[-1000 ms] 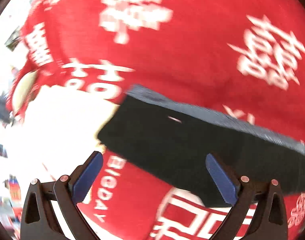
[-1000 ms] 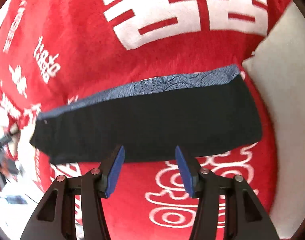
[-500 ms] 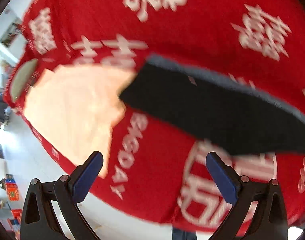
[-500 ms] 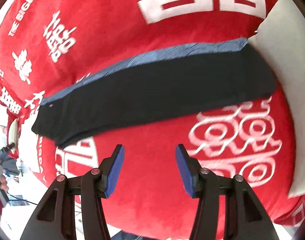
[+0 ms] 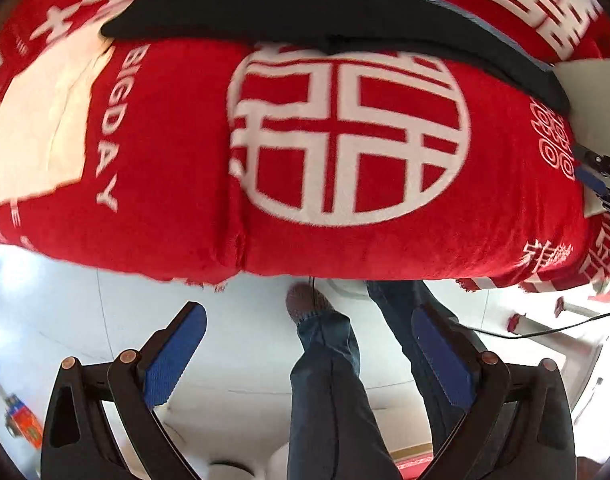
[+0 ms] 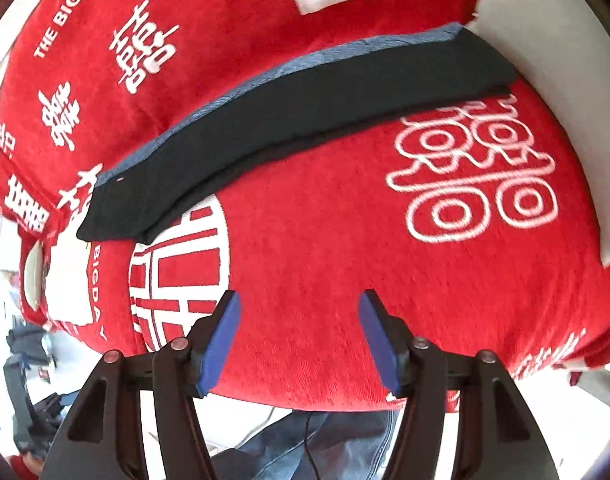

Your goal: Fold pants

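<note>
Folded lengthwise into a long narrow strip, the dark pants (image 6: pixel 305 120) lie flat across a red blanket (image 6: pixel 345 240) printed with white characters, one end touching a white cushion (image 6: pixel 553 40) at the blanket's far right edge. Only the right wrist view shows the paler blue border along the strip's far side. The right gripper (image 6: pixel 299 340) hangs over bare blanket near the front edge, well apart from the pants; its jaws have just been opening, nothing between them. Only the left wrist view shows the floor past that edge, where the left gripper (image 5: pixel 309 360) hangs with fingers spread and empty above the person's jeans-clad legs (image 5: pixel 329 380).
</note>
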### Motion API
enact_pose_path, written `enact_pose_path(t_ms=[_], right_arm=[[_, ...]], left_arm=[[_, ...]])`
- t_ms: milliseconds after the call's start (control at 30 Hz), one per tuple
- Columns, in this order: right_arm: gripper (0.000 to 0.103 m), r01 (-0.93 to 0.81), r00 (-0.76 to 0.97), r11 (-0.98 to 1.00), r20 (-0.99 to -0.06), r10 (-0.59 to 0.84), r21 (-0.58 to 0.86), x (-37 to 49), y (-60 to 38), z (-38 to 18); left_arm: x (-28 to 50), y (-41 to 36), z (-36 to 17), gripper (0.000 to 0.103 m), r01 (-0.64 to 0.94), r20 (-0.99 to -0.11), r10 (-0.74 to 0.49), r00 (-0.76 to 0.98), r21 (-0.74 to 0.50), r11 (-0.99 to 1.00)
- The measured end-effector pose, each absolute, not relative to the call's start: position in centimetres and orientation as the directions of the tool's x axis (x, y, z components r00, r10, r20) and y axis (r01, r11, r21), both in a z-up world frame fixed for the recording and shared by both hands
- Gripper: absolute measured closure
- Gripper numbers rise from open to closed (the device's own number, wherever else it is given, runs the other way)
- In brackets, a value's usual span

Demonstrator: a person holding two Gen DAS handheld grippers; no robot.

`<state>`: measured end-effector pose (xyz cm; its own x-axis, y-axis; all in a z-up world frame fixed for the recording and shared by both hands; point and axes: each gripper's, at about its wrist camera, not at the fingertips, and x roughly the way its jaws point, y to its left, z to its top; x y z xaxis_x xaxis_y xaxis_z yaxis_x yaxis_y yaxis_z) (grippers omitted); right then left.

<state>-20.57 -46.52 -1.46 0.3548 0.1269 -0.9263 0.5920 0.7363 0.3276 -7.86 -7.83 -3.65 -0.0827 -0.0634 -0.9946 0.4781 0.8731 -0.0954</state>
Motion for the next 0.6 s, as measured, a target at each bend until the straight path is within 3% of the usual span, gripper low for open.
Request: enact_pose_path(t_ms=[300, 600], right_arm=[[0.035, 0.691, 0.421, 0.6, -0.899, 0.118, 0.402, -22.6, -51.3, -2.7], [0.035, 0.716, 0.643, 0.305, -0.763, 0.059, 0.627, -21.8, -61.8, -6.8]], left_arm=[[-0.5, -18.1, -1.7, 0.0, 0.508, -0.978, -0.178, 0.104, -0.102, 0.855], [6.4, -32.1, -3.6, 0.0, 0.479, -0.954, -0.219, 0.202, -0.099, 0.872]])
